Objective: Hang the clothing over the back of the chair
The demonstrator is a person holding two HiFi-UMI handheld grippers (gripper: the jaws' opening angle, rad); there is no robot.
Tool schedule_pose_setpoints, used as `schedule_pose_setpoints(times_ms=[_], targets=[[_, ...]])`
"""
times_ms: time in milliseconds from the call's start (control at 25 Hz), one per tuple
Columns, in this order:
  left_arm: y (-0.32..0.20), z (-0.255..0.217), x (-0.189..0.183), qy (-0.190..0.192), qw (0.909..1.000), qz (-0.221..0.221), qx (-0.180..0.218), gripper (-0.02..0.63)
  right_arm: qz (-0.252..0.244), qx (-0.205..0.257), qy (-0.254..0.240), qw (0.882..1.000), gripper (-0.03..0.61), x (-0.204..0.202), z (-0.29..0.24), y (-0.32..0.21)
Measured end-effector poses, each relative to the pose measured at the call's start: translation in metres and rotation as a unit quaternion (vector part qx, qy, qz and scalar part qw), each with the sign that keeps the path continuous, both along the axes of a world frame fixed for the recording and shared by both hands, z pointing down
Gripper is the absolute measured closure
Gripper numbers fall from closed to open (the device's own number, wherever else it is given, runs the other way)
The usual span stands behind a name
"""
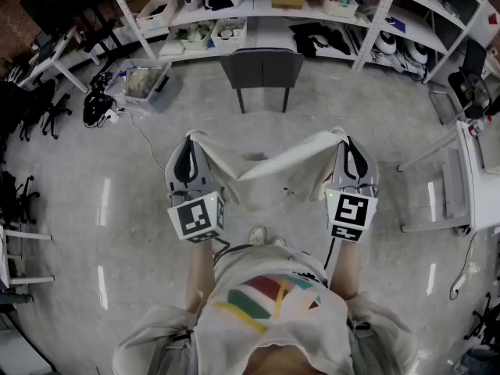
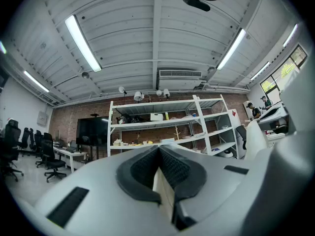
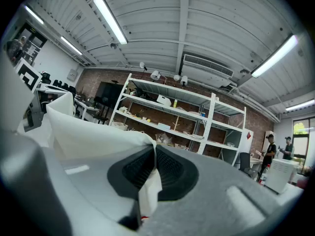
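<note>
left gripper (image 1: 190, 141) and right gripper (image 1: 346, 141) each clamp the white clothing (image 1: 269, 165) (stretched between them); chair (image 1: 262, 69) stands ahead

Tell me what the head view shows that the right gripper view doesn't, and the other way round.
Only the head view: the dark chair standing in front of the shelves, the left gripper, and the white garment stretched between the two grippers. Only the right gripper view: the ceiling strip lights, an air-conditioning unit, and a close look at the right gripper clamped on a fold of the cloth. Both show the white garment, the right gripper and the white shelving.
</note>
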State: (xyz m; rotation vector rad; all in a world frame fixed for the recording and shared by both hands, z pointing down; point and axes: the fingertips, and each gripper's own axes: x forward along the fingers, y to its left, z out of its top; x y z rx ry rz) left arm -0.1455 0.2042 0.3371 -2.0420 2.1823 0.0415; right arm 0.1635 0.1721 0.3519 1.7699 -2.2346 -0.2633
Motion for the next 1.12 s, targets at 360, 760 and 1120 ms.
schedule_pose_setpoints(times_ms=[360, 760, 1120], targets=[[-0.004, -0.005, -0.013, 0.002, 0.9999, -0.009, 0.006, 0.601, -0.002, -0.006, -0.002, 1.000, 0.568, -0.008, 0.005, -0.005], [-0.009, -0.008, -0.027, 0.004, 0.9999, -0.010, 0.012, 0.601, -0.007, -0.011, -0.025, 1.000, 0.568, -0.019, 0.008, -0.007], [-0.021, -0.003, -0.039, 0.012, 0.9999, 0.001, 0.011, 0.601, 0.003, -0.012, -0.019, 1.000, 0.568, -0.029, 0.009, -0.014]])
